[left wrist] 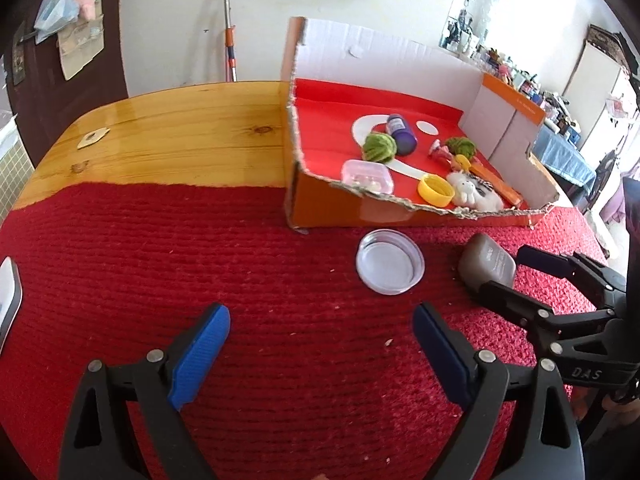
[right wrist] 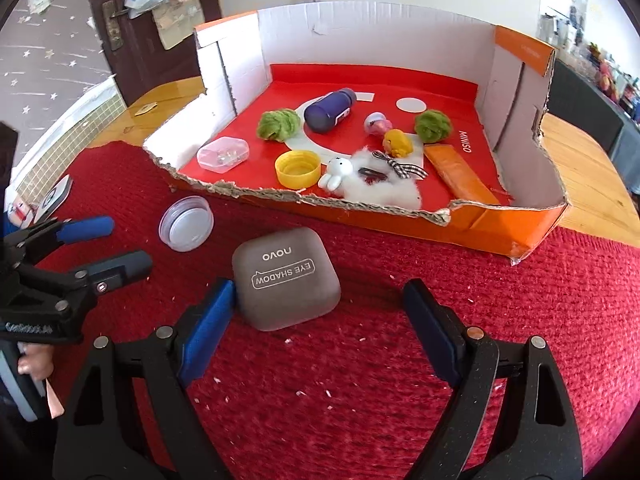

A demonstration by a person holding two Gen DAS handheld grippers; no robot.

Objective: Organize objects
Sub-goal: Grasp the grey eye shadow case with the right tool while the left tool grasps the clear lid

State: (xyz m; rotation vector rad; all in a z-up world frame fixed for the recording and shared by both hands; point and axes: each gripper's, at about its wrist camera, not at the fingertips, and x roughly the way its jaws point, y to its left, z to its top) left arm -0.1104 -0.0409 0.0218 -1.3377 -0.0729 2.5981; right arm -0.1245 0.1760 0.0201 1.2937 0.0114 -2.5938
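The grey case (right wrist: pixel 286 278) lies on the red cloth (right wrist: pixel 360 380) near the box (right wrist: pixel 480 232), looking stiff, light and smooth, so we judge its flat sides the best hold. Our right tongs (right wrist: pixel 316 304) gape wide, left pad touching it; our left tongs (left wrist: pixel 322 332) hang open near the clear lid (left wrist: pixel 390 261).
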